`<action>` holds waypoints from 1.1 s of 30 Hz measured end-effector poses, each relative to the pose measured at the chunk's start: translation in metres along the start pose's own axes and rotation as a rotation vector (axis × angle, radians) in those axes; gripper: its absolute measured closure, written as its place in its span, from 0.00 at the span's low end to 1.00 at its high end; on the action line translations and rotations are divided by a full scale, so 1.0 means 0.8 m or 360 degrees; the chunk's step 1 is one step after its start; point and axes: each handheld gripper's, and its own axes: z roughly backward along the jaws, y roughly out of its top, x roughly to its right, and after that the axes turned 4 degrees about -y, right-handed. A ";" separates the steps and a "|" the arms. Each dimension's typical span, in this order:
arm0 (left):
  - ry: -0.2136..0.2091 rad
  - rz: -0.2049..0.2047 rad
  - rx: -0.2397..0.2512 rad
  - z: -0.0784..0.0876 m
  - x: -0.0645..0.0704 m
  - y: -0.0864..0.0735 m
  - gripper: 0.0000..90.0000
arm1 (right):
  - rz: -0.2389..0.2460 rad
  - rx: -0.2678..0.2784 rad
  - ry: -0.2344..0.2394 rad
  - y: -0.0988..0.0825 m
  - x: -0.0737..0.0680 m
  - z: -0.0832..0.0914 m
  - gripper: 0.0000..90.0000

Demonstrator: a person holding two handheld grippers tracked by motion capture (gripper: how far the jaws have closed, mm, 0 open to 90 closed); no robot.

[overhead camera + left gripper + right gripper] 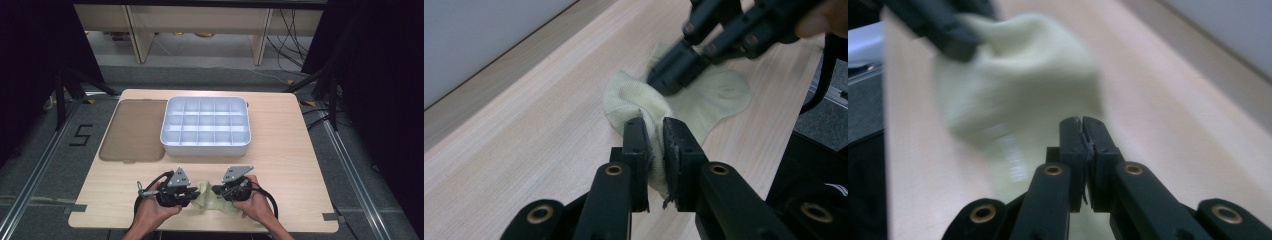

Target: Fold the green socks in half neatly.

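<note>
Both my claws pinch one pale green sock [210,199] at the surface's [280,165] near edge, left claw [655,131] bunching fabric, right claw [1082,131] clamped opposite, seemingly to fold it before the compartment tray [205,126].

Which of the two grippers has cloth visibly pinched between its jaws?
The left gripper: pale green cloth bunches between its jaws. The right gripper has jaws closed together.

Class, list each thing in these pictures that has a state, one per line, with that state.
Sock: crumpled on the table, pinched by both grippers.
Left gripper: shut on the sock.
Right gripper: shut on the sock.
Divided tray: open, compartments empty.
Lid: off, flat beside the tray.
</note>
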 end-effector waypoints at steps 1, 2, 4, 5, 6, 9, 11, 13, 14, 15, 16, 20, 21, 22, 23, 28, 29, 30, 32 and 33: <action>-0.0001 0.0005 0.0002 0.000 0.000 0.000 0.89 | -0.0020 0.0001 -0.0005 0.000 0.003 0.000 0.98; 0.0000 0.0019 0.0007 -0.001 0.001 0.001 0.89 | -0.0018 -0.0005 -0.0008 0.001 0.007 -0.001 0.98; 0.0012 0.0010 0.0000 -0.002 0.000 0.003 0.89 | -0.0023 -0.0016 -0.0025 0.002 0.012 -0.005 0.98; -0.0002 0.0012 0.0010 -0.002 0.001 0.004 0.89 | -0.0030 -0.0028 -0.0027 0.002 0.014 -0.009 0.98; -0.0007 -0.0003 0.0007 -0.002 0.000 0.005 0.89 | -0.0032 -0.0034 -0.0030 0.003 0.016 -0.012 0.98; -0.0007 -0.0006 0.0004 -0.004 0.000 0.009 0.89 | -0.0040 -0.0055 -0.0019 0.003 0.018 -0.021 0.98; -0.0017 -0.0007 0.0005 -0.006 0.001 0.010 0.89 | -0.0007 -0.0052 -0.0014 0.004 0.020 -0.027 0.98; -0.0012 -0.0012 0.0004 -0.006 0.001 0.013 0.89 | -0.0031 -0.0068 -0.0031 0.006 0.017 -0.027 0.98; -0.0020 -0.0016 0.0003 -0.006 0.000 0.013 0.89 | -0.0030 -0.0063 -0.0029 0.006 0.018 -0.027 0.98; -0.0018 0.0002 0.0007 -0.005 0.000 0.013 0.89 | -0.0039 -0.0071 -0.0028 0.006 0.018 -0.027 0.98; -0.0011 -0.0004 0.0015 -0.003 -0.001 0.013 0.89 | -0.0044 -0.0064 -0.0029 0.006 0.018 -0.026 0.98; -0.0018 0.0021 0.0015 -0.001 -0.004 0.013 0.89 | -0.0037 -0.0018 -0.0045 0.007 0.021 -0.009 0.98; -0.0018 0.0021 0.0013 -0.001 -0.004 0.013 0.89 | -0.0040 -0.0013 -0.0045 0.006 0.023 -0.002 0.98; -0.0021 0.0008 0.0008 -0.001 -0.004 0.013 0.89 | -0.0050 -0.0006 -0.0057 0.004 0.024 0.002 0.98; -0.0023 0.0001 0.0003 -0.001 -0.004 0.014 0.89 | -0.0054 -0.0008 -0.0059 0.003 0.025 0.007 0.98; -0.0032 0.0010 0.0004 -0.002 -0.002 0.016 0.89 | -0.0047 -0.0001 -0.0075 -0.012 0.029 0.039 0.98; -0.0032 0.0001 -0.0002 -0.001 -0.002 0.017 0.89 | -0.0055 -0.0011 -0.0089 -0.018 0.029 0.048 0.98; -0.0031 0.0006 -0.0005 -0.001 -0.001 0.018 0.89 | -0.0056 -0.0018 -0.0095 -0.021 0.028 0.051 0.98; -0.0030 0.0023 0.0000 -0.003 0.001 0.020 0.89 | -0.0057 -0.0017 -0.0082 -0.031 0.027 0.055 0.98; -0.0037 0.0027 0.0014 -0.003 0.002 0.020 0.89 | -0.0058 -0.0060 -0.0077 -0.035 0.026 0.059 0.98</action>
